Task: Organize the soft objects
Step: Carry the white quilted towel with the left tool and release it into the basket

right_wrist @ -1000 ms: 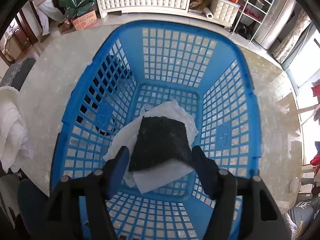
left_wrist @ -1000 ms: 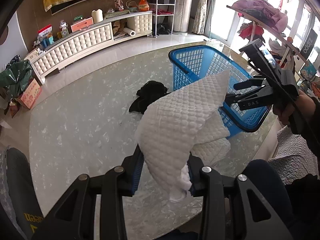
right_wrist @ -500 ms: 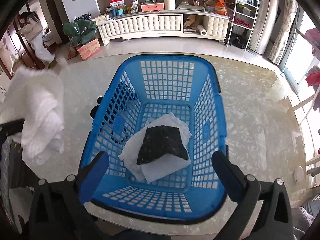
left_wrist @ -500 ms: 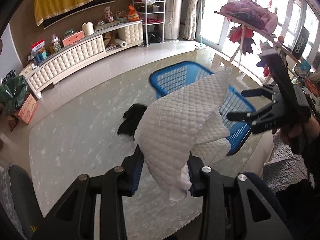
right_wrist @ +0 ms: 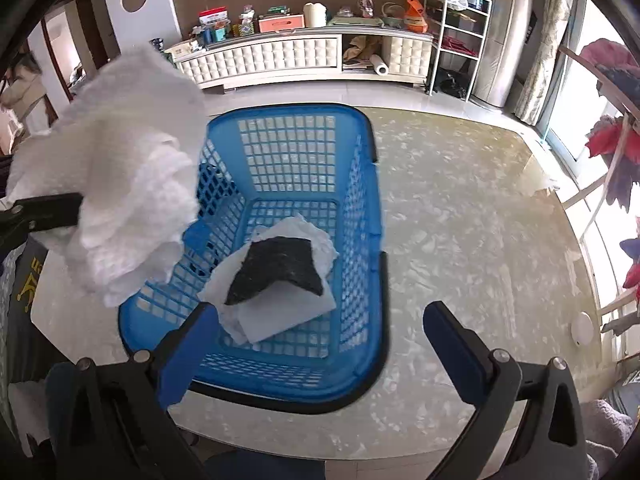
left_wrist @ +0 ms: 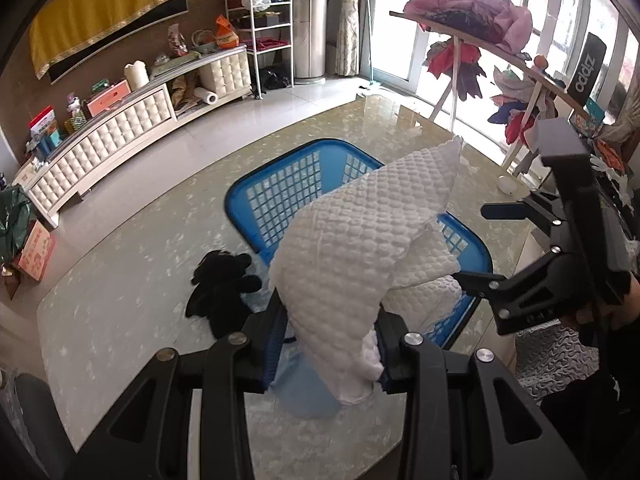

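Fingers of the left gripper (left_wrist: 332, 344) pinch a white quilted cloth (left_wrist: 360, 248); right gripper (right_wrist: 320, 344) fingers just spread wide, empty.

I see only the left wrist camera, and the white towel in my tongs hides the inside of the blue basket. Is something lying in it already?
Observer: Yes. In the right wrist view a black cloth lies on a white cloth on the floor of the blue basket.
Operator: Is any part of the floor free?
Observer: The far half of the floor shows only bare grid.
Operator: Where does my towel hang?
Observer: The white towel overlaps the basket's left rim in that view, not its middle.
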Action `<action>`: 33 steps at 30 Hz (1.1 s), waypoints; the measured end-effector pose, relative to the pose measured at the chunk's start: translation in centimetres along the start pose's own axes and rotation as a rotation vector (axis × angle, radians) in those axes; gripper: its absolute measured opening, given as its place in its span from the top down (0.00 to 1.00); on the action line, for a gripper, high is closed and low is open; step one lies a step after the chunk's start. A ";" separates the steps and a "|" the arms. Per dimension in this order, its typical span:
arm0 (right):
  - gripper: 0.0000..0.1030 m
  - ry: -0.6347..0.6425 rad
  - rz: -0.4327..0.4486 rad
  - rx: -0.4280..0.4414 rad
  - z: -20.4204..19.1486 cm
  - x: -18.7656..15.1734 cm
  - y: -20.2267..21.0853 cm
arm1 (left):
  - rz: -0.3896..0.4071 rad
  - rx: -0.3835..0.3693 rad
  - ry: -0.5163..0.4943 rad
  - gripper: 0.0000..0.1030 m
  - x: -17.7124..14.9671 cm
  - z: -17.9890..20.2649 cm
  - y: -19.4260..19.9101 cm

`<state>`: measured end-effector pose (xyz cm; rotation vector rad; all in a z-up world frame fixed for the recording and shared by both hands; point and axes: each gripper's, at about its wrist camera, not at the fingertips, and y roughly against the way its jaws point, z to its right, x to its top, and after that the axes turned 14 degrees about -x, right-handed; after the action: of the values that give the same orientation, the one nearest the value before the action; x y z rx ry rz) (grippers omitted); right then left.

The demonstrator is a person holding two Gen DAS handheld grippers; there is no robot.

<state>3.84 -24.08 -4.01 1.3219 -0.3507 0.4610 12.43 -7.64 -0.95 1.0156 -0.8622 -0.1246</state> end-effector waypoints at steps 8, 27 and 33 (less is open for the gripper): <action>0.00 -0.051 -0.011 -0.029 1.7 -0.6 -0.9 | -0.052 -0.015 -0.019 0.66 1.7 0.2 -4.2; 0.00 -0.083 -0.028 -0.007 2.6 -1.6 -2.0 | -0.171 -0.025 -0.068 0.66 2.8 0.5 -12.3; 0.00 -0.102 -0.035 -0.003 3.1 -1.8 -2.1 | -0.191 -0.030 -0.067 0.64 2.9 0.5 -13.5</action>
<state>3.38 -27.70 -6.01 1.3496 -0.4123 0.3640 17.91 -16.75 -9.74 1.0697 -0.8205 -0.3343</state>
